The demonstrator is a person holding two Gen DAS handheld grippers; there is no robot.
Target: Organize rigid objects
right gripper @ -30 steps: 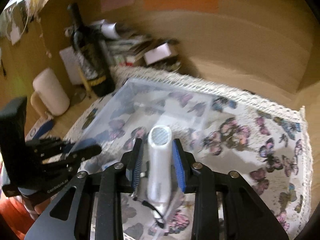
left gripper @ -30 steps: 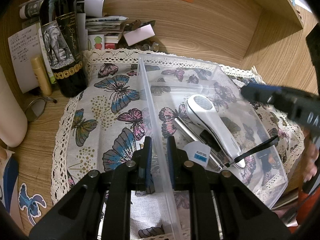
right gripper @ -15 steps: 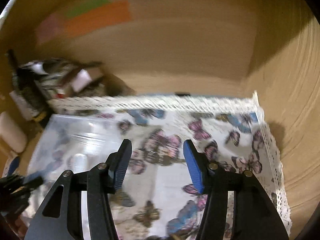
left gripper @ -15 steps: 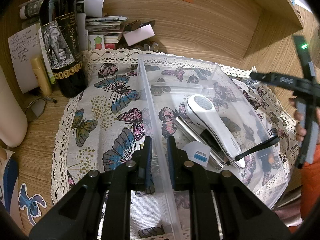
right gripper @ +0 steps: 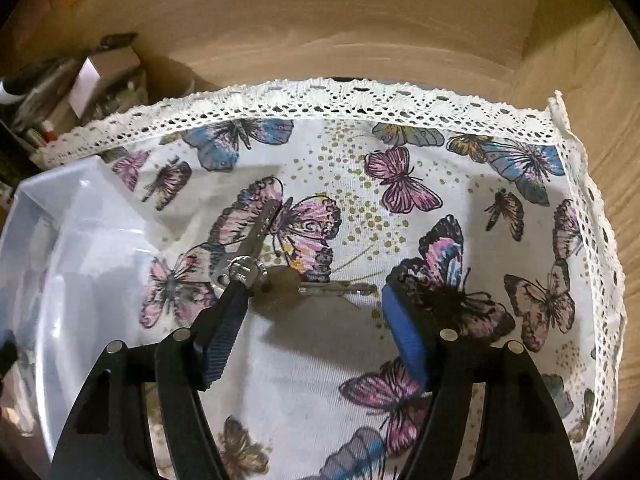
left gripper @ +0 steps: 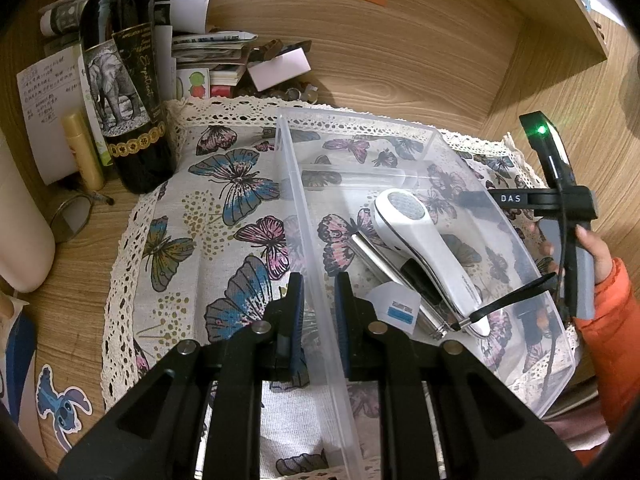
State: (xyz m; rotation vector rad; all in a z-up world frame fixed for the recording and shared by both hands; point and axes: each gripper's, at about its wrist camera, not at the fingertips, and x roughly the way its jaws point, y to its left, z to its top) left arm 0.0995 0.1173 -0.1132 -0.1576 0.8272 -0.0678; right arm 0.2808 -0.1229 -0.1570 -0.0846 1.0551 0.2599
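Observation:
A clear plastic bin rests on the butterfly cloth. My left gripper is shut on the bin's near side wall. Inside the bin lie a white handheld device with a black wrist strap, a metal rod under it and a small tag. In the right wrist view, a bunch of keys lies on the cloth just right of the bin. My right gripper hovers low over the keys with its jaws opening. The keys sit between the fingers and the pads do not press them.
A dark wine bottle, a yellow tube, glasses, stacked papers and a white cylinder crowd the back left. Wooden walls close in behind and on the right. A hand in an orange sleeve holds the right gripper.
The right gripper let go of the white device, which now lies in the bin, then swung right and down over the keys with its jaws spreading. The left gripper stayed put.

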